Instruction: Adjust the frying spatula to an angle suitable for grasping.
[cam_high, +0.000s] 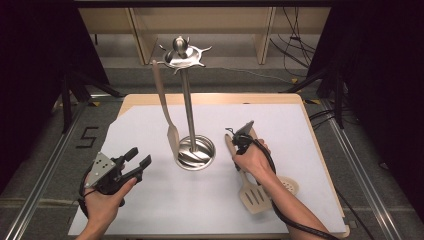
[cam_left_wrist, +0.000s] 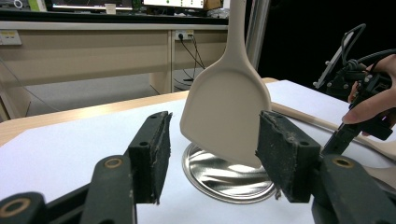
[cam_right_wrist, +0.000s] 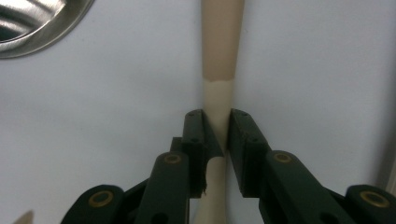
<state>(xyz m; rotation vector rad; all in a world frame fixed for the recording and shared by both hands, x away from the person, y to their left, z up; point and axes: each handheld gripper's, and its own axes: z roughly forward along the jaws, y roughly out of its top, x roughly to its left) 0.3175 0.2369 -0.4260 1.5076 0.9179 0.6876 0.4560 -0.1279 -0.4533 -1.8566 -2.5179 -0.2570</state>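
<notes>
Stand (cam_high: 188, 105) w/ hung spatula (cam_high: 166, 112) mid-table — slotted turner (cam_high: 254, 195) by right gripper (cam_high: 239, 141).

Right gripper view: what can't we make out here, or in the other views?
- Right gripper view: handle cut off at the top edge; head unseen.
- High view: spoon partly hidden by the right forearm.
- Left gripper view: spatula handle runs off the top edge.
</notes>
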